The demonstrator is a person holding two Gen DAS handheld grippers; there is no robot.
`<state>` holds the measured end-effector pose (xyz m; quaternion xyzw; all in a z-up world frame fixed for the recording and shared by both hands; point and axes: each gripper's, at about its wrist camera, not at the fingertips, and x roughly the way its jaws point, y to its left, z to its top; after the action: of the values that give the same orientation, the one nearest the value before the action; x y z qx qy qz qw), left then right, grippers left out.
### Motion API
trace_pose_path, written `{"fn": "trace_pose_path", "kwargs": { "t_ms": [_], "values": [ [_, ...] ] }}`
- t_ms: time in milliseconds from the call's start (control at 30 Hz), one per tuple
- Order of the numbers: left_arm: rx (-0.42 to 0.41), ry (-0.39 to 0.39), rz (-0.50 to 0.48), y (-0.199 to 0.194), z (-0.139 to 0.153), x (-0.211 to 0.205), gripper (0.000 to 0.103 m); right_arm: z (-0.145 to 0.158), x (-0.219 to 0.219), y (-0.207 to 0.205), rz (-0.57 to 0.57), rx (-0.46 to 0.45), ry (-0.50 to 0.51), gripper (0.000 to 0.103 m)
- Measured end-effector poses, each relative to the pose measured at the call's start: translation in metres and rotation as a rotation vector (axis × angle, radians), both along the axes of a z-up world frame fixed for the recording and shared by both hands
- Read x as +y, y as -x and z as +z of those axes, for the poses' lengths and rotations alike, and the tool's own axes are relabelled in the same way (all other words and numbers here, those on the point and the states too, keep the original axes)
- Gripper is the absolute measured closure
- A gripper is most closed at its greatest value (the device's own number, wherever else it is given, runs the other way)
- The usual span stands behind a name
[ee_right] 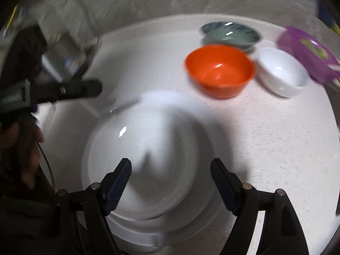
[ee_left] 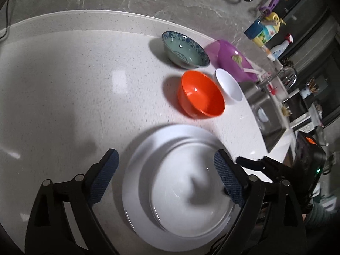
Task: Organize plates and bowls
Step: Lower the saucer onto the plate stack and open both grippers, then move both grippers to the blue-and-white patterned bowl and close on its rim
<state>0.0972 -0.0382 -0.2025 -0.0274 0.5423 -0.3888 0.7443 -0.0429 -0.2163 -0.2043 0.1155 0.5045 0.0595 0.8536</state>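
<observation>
Two white plates lie stacked on the pale counter, a smaller plate (ee_left: 187, 201) on a larger plate (ee_left: 133, 191). My left gripper (ee_left: 165, 152) hangs open over the stack's left part, its pads clear of the plates. In the right wrist view my right gripper (ee_right: 171, 160) stands open above the same blurred stack (ee_right: 127, 148), holding nothing. Beyond the plates sit an orange bowl (ee_left: 201, 93), a small white bowl (ee_left: 229, 87), a blue-patterned green bowl (ee_left: 184, 48) and a purple dish (ee_left: 233, 59).
A steel sink (ee_left: 265, 114) with a tap lies right of the counter, with bottles along the marble wall behind it. The counter (ee_left: 74, 85) stretches out to the left. A hand (ee_right: 21, 148) holds the left gripper at the right wrist view's left edge.
</observation>
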Motion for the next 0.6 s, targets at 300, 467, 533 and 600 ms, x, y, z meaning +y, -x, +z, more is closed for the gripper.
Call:
{"fn": "trace_pose_path", "kwargs": {
  "t_ms": [300, 467, 533, 600],
  "values": [
    [0.064, -0.075, -0.064, -0.063, -0.009, -0.019, 0.012, 0.016, -0.060, -0.007, -0.303, 0.007, -0.125, 0.023],
    [0.036, -0.025, -0.084, -0.114, 0.006, -0.042, 0.012, 0.032, -0.096, -0.035, -0.401, -0.020, -0.251, 0.023],
    [0.036, -0.010, -0.093, -0.133, 0.012, -0.053, 0.012, 0.040, -0.117, -0.051, -0.441, -0.047, -0.326, 0.027],
    [0.030, 0.007, -0.100, -0.152, 0.019, -0.066, 0.012, 0.047, -0.136, -0.066, -0.465, -0.069, -0.388, 0.027]
  ]
}}
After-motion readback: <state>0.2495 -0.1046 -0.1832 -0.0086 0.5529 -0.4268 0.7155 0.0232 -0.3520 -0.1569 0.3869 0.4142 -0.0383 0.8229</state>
